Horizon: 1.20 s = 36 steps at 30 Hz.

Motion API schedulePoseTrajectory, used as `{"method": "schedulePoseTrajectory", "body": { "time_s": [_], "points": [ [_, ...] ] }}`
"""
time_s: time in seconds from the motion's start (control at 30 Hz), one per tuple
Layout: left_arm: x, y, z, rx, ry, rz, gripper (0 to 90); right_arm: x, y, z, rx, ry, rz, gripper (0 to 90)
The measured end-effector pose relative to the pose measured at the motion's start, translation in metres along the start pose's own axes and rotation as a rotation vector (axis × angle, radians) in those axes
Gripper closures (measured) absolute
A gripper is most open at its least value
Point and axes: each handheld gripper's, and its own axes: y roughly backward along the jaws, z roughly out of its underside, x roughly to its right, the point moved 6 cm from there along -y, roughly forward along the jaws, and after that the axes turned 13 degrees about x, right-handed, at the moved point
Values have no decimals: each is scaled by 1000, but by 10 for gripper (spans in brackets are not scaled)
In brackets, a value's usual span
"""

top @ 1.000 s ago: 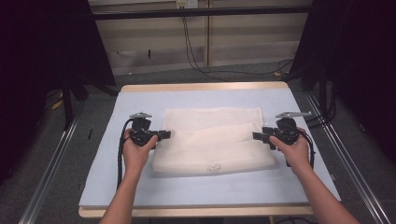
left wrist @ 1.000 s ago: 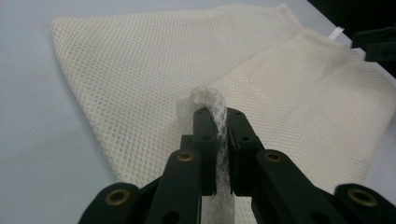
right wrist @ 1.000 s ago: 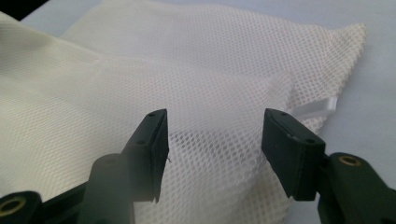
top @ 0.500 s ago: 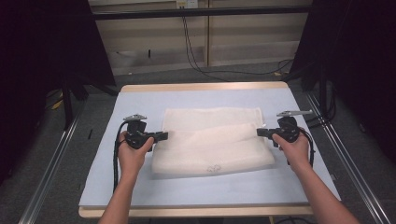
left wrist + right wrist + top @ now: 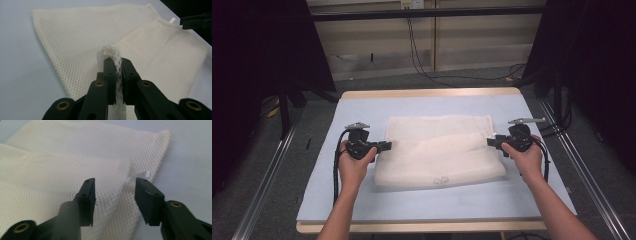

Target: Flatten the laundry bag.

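the cream mesh bag (image 5: 439,150) lies flat on the pale blue table top (image 5: 362,107), folded over itself, and i have one claw at each of its short ends. my left gripper (image 5: 384,146) sits at the bag's left edge, and in the left gripper view (image 5: 117,62) its jaws are clamped together on a pinched-up ridge of the mesh, which stands up between the pads. my right gripper (image 5: 490,142) is at the bag's right edge, and in the right gripper view (image 5: 115,185) its jaws stand apart, having just been opening, with the folded edge of the mesh lying below the gap and neither pad pressing on it. a small white tag (image 5: 140,175) sticks out of the bag just beyond the tip of one jaw.
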Motion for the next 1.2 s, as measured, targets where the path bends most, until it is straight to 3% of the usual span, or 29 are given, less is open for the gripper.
{"method": "schedulePoseTrajectory", "body": {
  "time_s": [0.1, 0.13, 0.17, 0.2, 0.33, 0.47, 0.53, 0.57, 0.6, 0.77, 0.87, 1.2],
  "points": [
    [-1, -1, 1, 5, 11, 0, 842, 3, -18, 5, -33, -77, -12, 522],
    [-2, -1, 1, 1, 7, 1, 842, 3, -21, 6, -37, -90, -28, 589],
    [-2, -1, 1, 1, 7, 1, 843, 3, -21, 6, -37, -90, -28, 589],
    [-3, 1, 1, 2, 10, 9, 842, 1, -24, 6, -34, -114, -71, 729],
    [-3, 5, 1, 14, 12, 8, 842, 1, -12, -1, -10, -106, -111, 837],
    [-2, 9, 0, 29, 20, 6, 843, -2, 2, -7, 27, -79, -138, 843],
    [1, 14, 0, 36, 24, 11, 842, -8, 21, -13, 60, -40, -167, 845],
    [1, 14, 0, 36, 24, 11, 842, -8, 21, -13, 60, -40, -167, 845],
    [4, 18, 0, 42, 31, 16, 842, -11, 33, -14, 78, -30, -186, 846],
    [5, 30, 4, 41, 40, 18, 842, -17, 54, -10, 87, -7, -229, 847],
    [4, 36, 11, 38, 55, 29, 842, -21, 73, 2, 80, -5, -259, 848],
    [7, 35, 36, -8, 93, 46, 843, -25, 85, 36, 1, 14, -282, 849]
  ]
}}
